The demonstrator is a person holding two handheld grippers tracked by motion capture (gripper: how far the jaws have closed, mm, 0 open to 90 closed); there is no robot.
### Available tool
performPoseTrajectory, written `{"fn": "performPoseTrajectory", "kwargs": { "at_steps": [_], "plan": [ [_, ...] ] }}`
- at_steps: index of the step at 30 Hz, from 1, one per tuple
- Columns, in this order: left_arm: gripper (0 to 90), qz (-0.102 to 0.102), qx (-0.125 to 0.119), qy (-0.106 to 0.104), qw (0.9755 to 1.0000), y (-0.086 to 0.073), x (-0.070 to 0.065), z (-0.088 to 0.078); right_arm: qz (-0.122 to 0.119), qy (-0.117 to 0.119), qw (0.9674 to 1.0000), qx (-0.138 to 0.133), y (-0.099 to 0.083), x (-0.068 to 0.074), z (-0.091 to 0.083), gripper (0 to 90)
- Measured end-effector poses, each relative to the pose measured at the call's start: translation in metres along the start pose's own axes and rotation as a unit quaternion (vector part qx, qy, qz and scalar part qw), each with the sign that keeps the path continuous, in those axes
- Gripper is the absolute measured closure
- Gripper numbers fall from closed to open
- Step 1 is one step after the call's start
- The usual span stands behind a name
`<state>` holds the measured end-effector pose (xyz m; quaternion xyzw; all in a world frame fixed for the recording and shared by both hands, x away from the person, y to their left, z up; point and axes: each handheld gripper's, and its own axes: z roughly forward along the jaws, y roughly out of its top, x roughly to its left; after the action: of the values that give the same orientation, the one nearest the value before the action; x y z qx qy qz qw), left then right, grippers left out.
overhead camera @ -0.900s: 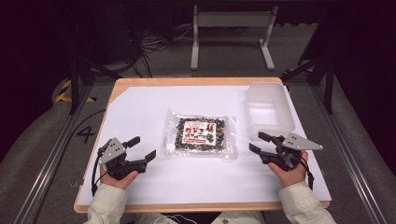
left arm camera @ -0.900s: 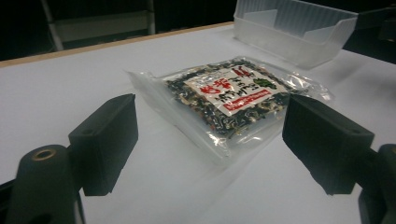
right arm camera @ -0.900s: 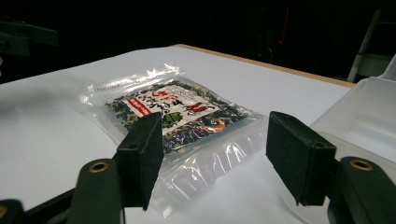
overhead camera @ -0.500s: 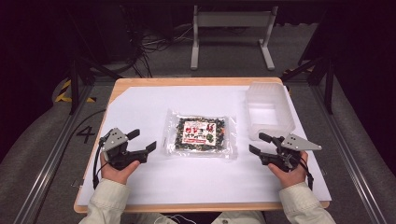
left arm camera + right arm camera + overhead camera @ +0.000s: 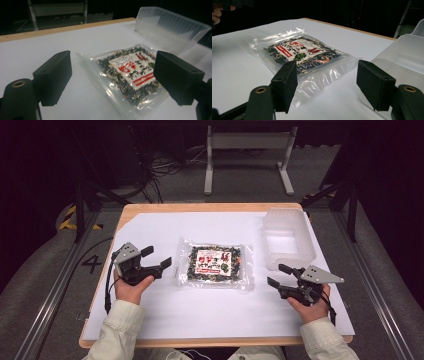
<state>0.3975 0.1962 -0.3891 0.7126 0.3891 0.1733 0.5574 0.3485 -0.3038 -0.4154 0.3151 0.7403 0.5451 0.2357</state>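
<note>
High view: left gripper (image 5: 154, 259) and right gripper (image 5: 279, 275), both released and holding nothing, flank the packet (image 5: 215, 265), which lies flat on the white sheet (image 5: 210, 315) at mid-desk (image 5: 200, 207); beyond it to the right stands the tub (image 5: 288, 237). Left gripper view: packet (image 5: 130, 75) framed between the spread jaws, its red-lettered label legible, tub (image 5: 170, 27) behind. Right gripper view: packet (image 5: 299, 53) ahead, its clear edge crinkled, tub (image 5: 402, 60) just beside.
</note>
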Motion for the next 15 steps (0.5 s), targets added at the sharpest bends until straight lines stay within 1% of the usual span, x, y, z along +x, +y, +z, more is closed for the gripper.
{"fn": "performPoseTrajectory", "kwargs": {
  "at_steps": [1,2,3,5,6,9,10,11,12,13,15],
  "plan": [
    [15.6,-0.015,-0.012,-0.007,0.9998,0.001,0.003,0.0,0.0,0.0,1.0,-0.001,0.0,0.0,0.0,33.0],
    [15.2,-0.023,-0.022,-0.004,0.9995,0.002,0.006,0.001,0.001,0.0,1.0,-0.001,0.0,0.0,0.0,32.9],
    [14.7,-0.023,-0.022,-0.004,0.9995,0.002,0.006,0.001,0.001,0.0,1.0,-0.001,0.0,0.0,0.0,32.9],
    [14.5,-0.018,-0.014,0.001,0.9997,0.0,0.007,0.004,0.001,0.0,1.0,-0.001,-0.001,0.0,-0.001,32.9],
    [13.7,-0.012,0.001,0.007,0.9999,-0.002,0.007,0.009,0.001,0.0,1.0,0.0,-0.001,0.0,0.0,32.9],
    [12.8,-0.01,0.019,0.002,0.9998,-0.006,0.004,0.018,0.0,0.002,1.0,0.001,-0.001,0.0,0.0,32.9],
    [12.7,-0.01,0.019,0.002,0.9998,-0.006,0.004,0.018,0.0,0.002,1.0,0.001,-0.001,0.0,0.0,32.9],
    [12.5,-0.019,0.024,-0.001,0.9995,-0.01,0.004,0.024,-0.002,0.001,1.0,0.003,-0.002,0.001,0.001,33.0],
    [12.4,-0.031,0.024,-0.005,0.9992,-0.012,0.004,0.026,-0.003,0.001,1.0,0.004,-0.002,0.001,0.001,32.9],
    [12.5,-0.038,0.026,-0.009,0.9989,-0.015,0.004,0.029,-0.004,0.0,1.0,0.005,-0.002,0.001,0.001,33.0],
    [12.6,-0.045,0.035,-0.011,0.9983,-0.019,0.004,0.033,-0.004,0.0,1.0,0.006,-0.002,0.001,0.001,32.9]
  ]
}}
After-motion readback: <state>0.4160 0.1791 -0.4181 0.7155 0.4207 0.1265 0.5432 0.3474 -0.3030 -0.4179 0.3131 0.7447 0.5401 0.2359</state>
